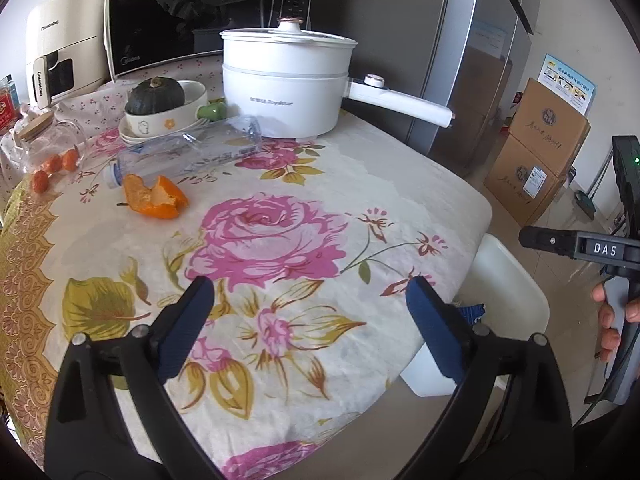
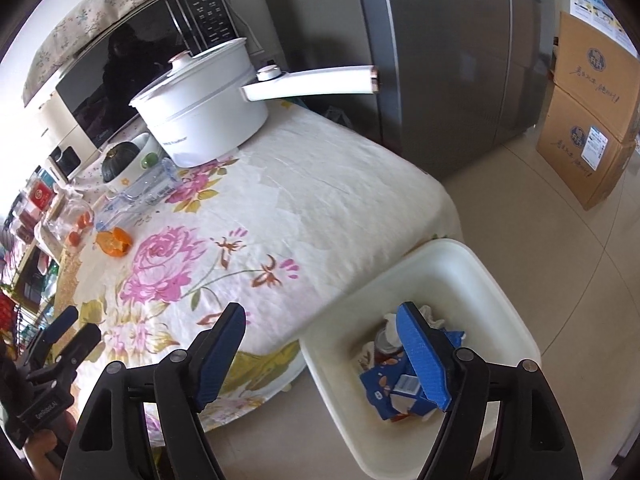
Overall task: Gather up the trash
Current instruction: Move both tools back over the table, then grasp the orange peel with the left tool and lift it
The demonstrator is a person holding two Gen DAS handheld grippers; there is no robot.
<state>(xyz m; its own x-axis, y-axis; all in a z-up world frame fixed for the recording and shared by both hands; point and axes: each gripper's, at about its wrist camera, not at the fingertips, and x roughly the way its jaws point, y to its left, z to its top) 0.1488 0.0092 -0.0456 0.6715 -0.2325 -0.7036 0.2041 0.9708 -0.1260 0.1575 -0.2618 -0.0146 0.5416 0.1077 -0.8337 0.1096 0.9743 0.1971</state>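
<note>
A floral tablecloth [image 1: 280, 208] with big pink roses is covering the table, and pale floor tiles [image 2: 560, 264] are showing to its right. A grey refrigerator [image 1: 472, 60] is standing at the far right, with two stacked cardboard boxes [image 1: 540, 152] beside it.

At the far side a white electric pot [image 1: 286, 80] is sitting with its long handle pointing right; its front is reading "Royalstar". Behind it a black microwave [image 1: 168, 12] is carrying the name "Midea", and a cream appliance [image 1: 60, 44] to the left is marked "CHANGHONG".

An orange peel [image 1: 154, 200] is lying at the far left of the cloth, just beside an empty clear plastic bottle [image 1: 188, 152] on its side. A white bin [image 2: 452, 280] is standing on the floor off the table's near right corner, with a blue carton [image 2: 394, 392] and other scraps inside.

The left gripper [image 1: 312, 312] is hanging wide open over the cloth, holding nothing. The right gripper [image 2: 324, 352], its body marked "DAS", is standing apart and empty above the bin's edge.
</note>
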